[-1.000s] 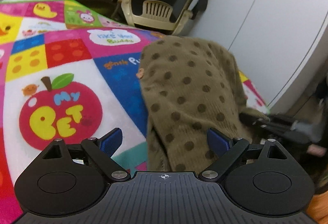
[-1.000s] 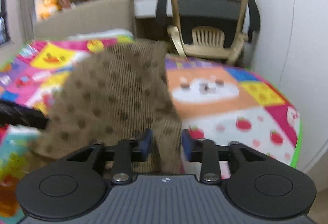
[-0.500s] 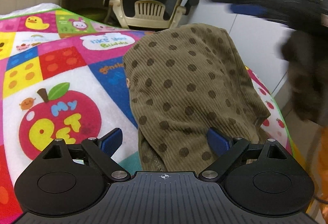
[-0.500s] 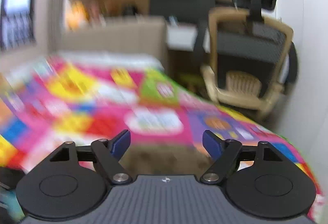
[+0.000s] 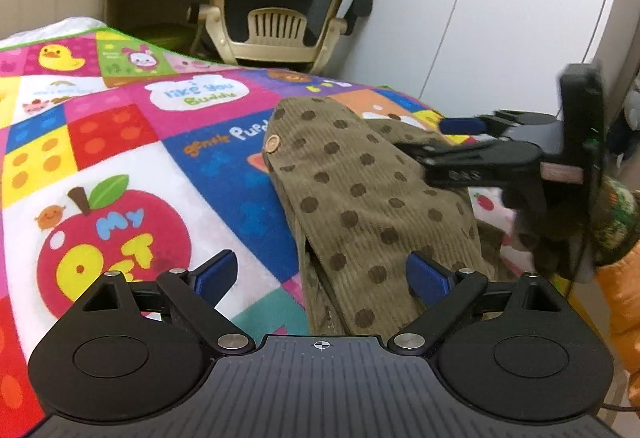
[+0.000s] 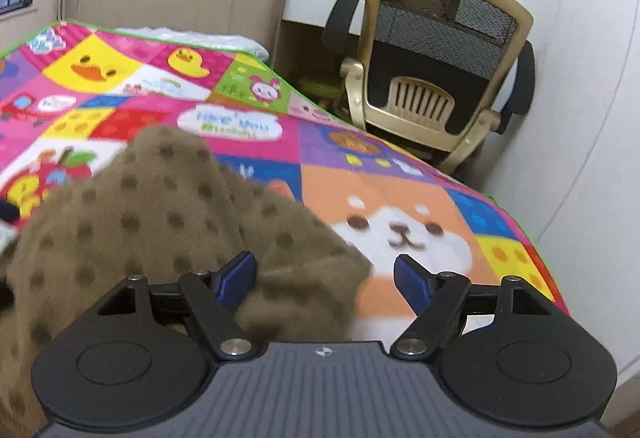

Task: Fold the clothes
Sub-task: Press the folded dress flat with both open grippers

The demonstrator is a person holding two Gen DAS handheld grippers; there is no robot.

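Left gripper (image 5: 320,274) sits with fingers wide apart over the colourful cartoon-patchwork play mat (image 5: 120,141), the olive-brown polka-dot corduroy garment (image 5: 360,197) lies bunched near the mat's right edge, and the right gripper (image 6: 326,272) hangs spread over its right-hand fold, gripping nothing.

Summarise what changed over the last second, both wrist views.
The right gripper, shut on the brown polka-dot corduroy garment a second ago, let go, swung up and has come back down open at the garment's right edge. The garment now lies folded on the colourful patchwork blanket. The left gripper stayed open, holding nothing.
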